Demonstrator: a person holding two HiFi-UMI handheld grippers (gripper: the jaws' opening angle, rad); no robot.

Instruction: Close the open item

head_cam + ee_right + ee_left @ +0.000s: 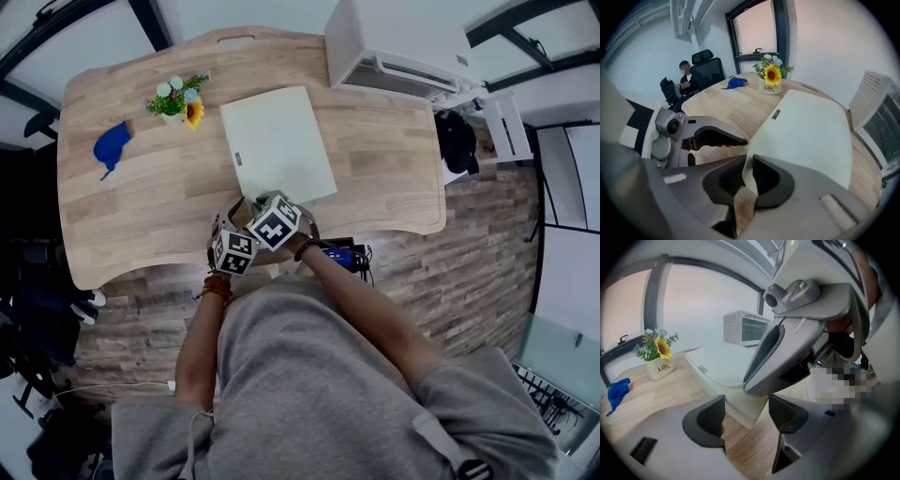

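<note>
Tabletop (141, 216), pale wood, rounded corners, seen from above in the head view.

Item 1: white flat box (277, 142). It lies near the middle of the table with its lid down flat and a small grey tag on its left edge. Its near corner points to 6 o'clock, toward the person.

Item 2: right gripper (746, 173). It is at the box's near corner, at 6 o'clock from the box centre. The jaws stand nearly together and pinch the thin white corner edge of the box, which fills the narrow gap, with a pad against it on each side. Bare wood shows below the pads.

Item 3: left gripper (747, 418). It is just beside the right gripper, at 7 o'clock from the box centre. The jaws are spread wide with nothing held; only table wood shows in the gap, and the box corner lies beyond it. The right gripper's body crosses this view at 1 o'clock.

Item 4: flower pot (178, 101), cream, holding a sunflower and small pale blooms. It stands upright at 10 o'clock from the box, near it but apart.

Item 5: blue cloth (112, 145), crumpled, at 9 o'clock from the box, well apart, toward the table's left edge.

Item 6: white appliance (398, 47), boxy with a slatted front, at 1 o'clock from the box at the table's far right corner.

Item 7: seated person (686, 77) in a dark office chair, beyond the table's far end in the right gripper view.
</note>
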